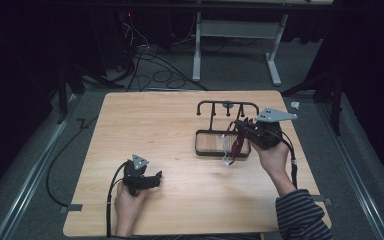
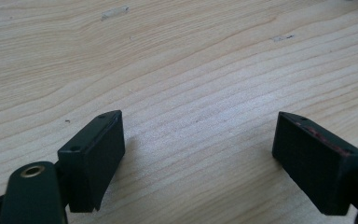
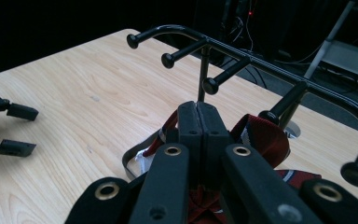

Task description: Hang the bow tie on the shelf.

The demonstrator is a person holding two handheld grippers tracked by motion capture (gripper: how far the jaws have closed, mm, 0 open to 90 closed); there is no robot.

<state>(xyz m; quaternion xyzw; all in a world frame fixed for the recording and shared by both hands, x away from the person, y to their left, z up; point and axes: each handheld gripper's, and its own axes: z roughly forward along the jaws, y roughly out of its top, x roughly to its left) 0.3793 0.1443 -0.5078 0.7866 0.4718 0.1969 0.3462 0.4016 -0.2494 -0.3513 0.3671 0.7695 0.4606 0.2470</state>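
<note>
Looking down from the high view, a wooden table [image 1: 180, 190] carries a black rack [image 1: 227, 107] with pegs along its top bar and a tray base. The right gripper [image 1: 241, 131] hangs over that tray, a red striped cloth [image 1: 236, 146] dangling from its closed jaws down toward the tray, white edge lowest. The left gripper [image 1: 152, 179] rests low near the table's front left, well apart from the rack, jaws parted.

From the left gripper view, both black pads [image 2: 95, 154] stand wide apart over bare wood grain, nothing between them.

From the right gripper view, the jaws are pressed together with the red cloth [image 3: 261, 135] bunched just behind and under them; the rack's pegs [image 3: 214, 84] rise close ahead, and the left gripper [image 3: 9, 128] shows far off at the left edge, spread open
</note>
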